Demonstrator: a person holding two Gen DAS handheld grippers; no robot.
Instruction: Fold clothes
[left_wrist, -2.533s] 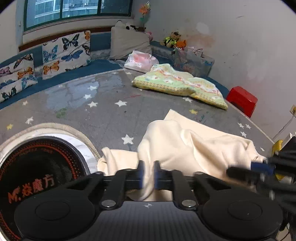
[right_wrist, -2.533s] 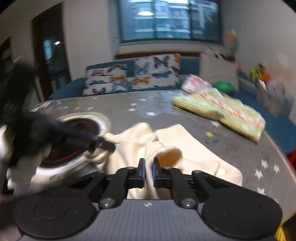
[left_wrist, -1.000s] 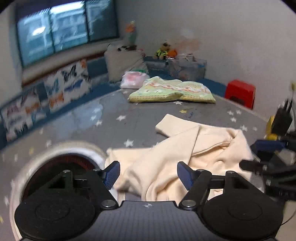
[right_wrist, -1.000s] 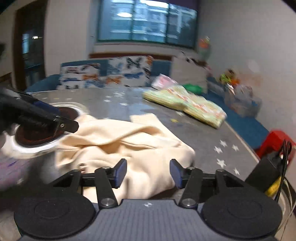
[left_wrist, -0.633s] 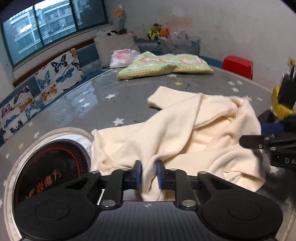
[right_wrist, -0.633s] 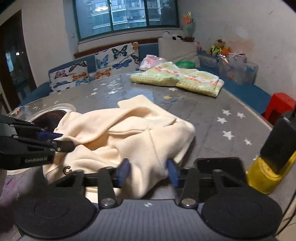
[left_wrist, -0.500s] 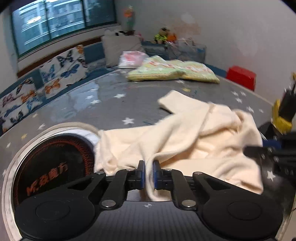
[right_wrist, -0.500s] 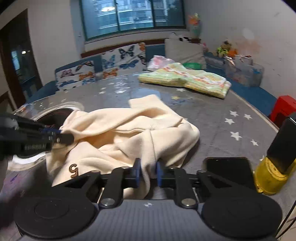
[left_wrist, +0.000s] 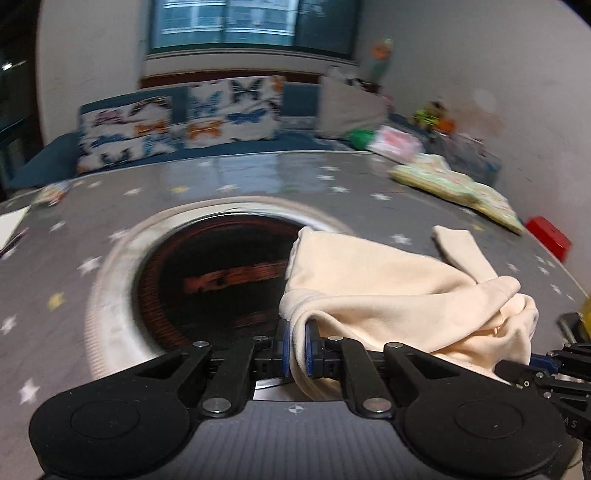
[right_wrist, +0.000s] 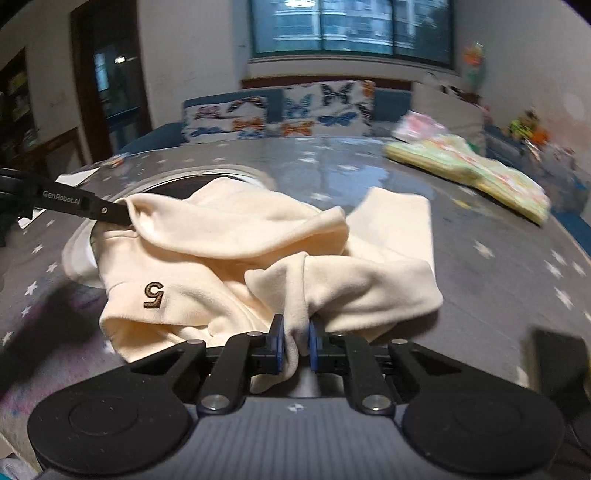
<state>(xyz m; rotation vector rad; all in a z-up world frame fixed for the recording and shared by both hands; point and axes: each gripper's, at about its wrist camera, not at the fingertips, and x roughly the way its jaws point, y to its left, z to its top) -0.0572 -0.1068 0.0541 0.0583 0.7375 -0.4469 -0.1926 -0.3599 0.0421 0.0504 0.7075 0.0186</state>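
A cream garment (left_wrist: 399, 288) with a small brown figure stitched on it (right_wrist: 153, 295) lies crumpled on the grey star-patterned table (left_wrist: 229, 184). My left gripper (left_wrist: 297, 345) is shut on a fold at the garment's left edge, over the round cooker plate (left_wrist: 214, 284). My right gripper (right_wrist: 295, 341) is shut on a bunched fold at the garment's near edge (right_wrist: 295, 291). In the right wrist view the left gripper (right_wrist: 125, 216) reaches in from the left, holding the garment's far left corner. In the left wrist view the right gripper's fingers (left_wrist: 532, 367) show at the lower right, at the cloth.
A folded green patterned cloth (right_wrist: 476, 168) lies at the table's far right. Butterfly cushions (right_wrist: 280, 110) line a blue bench behind. A red stool (left_wrist: 548, 236) stands beyond the table's right edge. A dark phone (right_wrist: 554, 365) lies at the near right.
Both grippers went from open to shut on the cream garment. The left gripper then swung left, dragging its fold over the cooker plate; the cloth is stretched between the two.
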